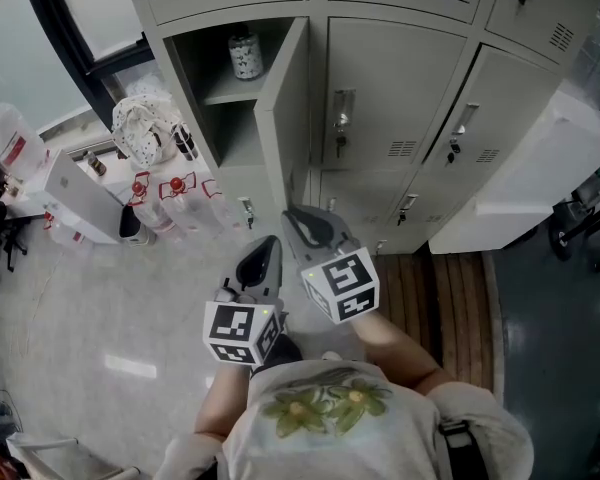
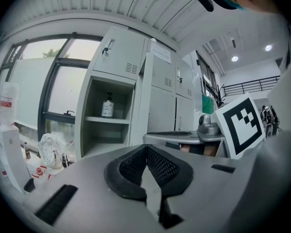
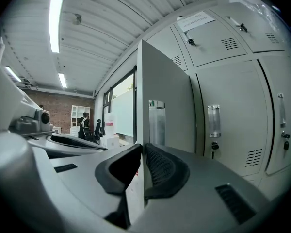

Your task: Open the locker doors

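A bank of grey lockers (image 1: 400, 98) fills the top of the head view. One middle-row door (image 1: 285, 118) stands open, edge toward me, and a white patterned bottle (image 1: 245, 55) stands on the shelf behind it. My right gripper (image 1: 298, 218) sits at that door's lower free edge. In the right gripper view the door (image 3: 165, 106) runs straight between the jaws of the right gripper (image 3: 142, 149), and the pads (image 3: 160, 166) press on it. My left gripper (image 1: 265, 243) hangs just left of it, shut on nothing (image 2: 146, 149). The bottle (image 2: 107, 106) shows ahead of it.
The neighbouring doors are shut, with latch handles (image 1: 342, 118) (image 1: 462, 123). A white box (image 1: 80, 193), a patterned bag (image 1: 145, 128) and small bottles (image 1: 175, 193) lie on the floor at left. A white unit (image 1: 540, 168) juts out at right above wooden slats (image 1: 450, 298).
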Demonstrator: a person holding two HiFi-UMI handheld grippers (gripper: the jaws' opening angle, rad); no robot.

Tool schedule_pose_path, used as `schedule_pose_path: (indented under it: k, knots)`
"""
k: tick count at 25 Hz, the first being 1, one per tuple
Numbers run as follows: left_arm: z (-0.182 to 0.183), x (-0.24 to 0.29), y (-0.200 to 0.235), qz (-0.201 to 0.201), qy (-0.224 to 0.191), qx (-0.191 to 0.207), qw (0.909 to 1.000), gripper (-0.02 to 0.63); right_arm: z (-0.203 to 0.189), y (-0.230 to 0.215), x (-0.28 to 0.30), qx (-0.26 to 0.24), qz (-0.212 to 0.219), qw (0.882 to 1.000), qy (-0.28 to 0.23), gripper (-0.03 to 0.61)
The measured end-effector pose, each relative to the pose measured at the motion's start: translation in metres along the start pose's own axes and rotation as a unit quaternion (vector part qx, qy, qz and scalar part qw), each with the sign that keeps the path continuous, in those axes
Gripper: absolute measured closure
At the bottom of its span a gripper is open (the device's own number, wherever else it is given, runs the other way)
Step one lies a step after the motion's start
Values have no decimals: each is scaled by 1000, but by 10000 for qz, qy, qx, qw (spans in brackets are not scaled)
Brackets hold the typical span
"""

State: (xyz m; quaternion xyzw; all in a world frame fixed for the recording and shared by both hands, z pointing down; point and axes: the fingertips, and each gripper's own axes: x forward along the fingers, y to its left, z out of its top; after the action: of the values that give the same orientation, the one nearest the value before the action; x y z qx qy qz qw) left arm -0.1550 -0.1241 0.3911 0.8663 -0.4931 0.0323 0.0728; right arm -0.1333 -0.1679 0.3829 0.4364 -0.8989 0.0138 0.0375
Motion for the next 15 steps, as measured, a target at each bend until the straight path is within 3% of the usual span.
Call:
schedule_pose_path:
  k: [11, 15]
  knots:
    - [0, -1, -7, -10, -9, 10, 10000, 586, -1, -7, -12, 184, 65, 9998, -43, 541]
    - [0, -2, -12, -69, -30, 25, 10000, 586, -2, 1, -19, 267, 267, 9992, -90, 549]
